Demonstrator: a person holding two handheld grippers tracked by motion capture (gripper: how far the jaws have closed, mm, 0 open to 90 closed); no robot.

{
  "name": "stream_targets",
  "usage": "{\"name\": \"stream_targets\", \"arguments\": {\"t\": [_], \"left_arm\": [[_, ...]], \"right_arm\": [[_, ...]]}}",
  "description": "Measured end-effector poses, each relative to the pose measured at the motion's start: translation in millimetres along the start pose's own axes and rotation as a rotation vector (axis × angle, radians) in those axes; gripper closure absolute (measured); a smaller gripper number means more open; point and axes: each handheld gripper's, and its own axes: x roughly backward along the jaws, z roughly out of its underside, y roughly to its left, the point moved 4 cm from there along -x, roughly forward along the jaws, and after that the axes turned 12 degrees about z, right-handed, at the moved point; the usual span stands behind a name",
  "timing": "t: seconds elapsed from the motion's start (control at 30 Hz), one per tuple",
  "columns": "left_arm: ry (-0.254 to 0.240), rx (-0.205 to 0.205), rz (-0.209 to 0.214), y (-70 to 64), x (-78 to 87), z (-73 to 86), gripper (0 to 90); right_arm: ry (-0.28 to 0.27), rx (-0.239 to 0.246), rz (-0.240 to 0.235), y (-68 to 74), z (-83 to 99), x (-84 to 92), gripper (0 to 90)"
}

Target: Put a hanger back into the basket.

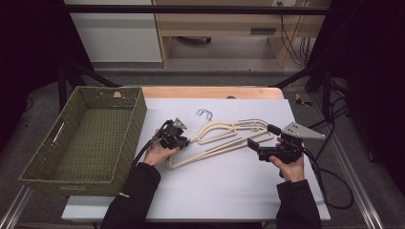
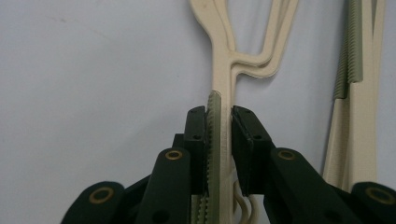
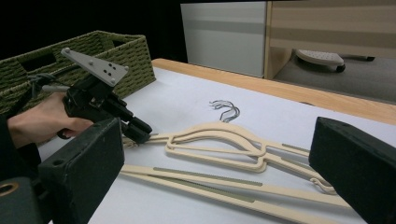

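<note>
Left claw (image 2: 218, 128) clamps the cream hangers' (image 1: 224, 138) shoulder arm; right claw (image 1: 261, 140) gapes wide beside them

Wooden counter (image 1: 210, 92) under a pale grey sheet (image 1: 215, 186). On the sheet: stacked cream hangers (image 1: 224, 138) near the middle. At the left edge: a green woven basket (image 1: 45, 162), partly overhanging.

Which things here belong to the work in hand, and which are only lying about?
In use:
- hangers, shoulder end clamped
- left hand-held gripper, shut on them
- right hand-held gripper, open beside them

Lying about:
- basket, nothing visible inside
- white mat
</note>
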Motion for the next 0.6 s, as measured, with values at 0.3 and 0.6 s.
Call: {"name": "stream_targets", "arguments": {"t": [0.3,0.6], "left_arm": [[-0.027,-0.023,-0.013,-3.5,7.8,-4.4,78.9],[-0.042,-0.051,-0.025,-12.7,17.7,-6.2,79.3]], "right_arm": [[0.0,0.002,-0.001,-0.2,0.1,0.0,3.6],[0.01,0.0,-0.006,3.3,1.9,-5.5,4.2]]}}
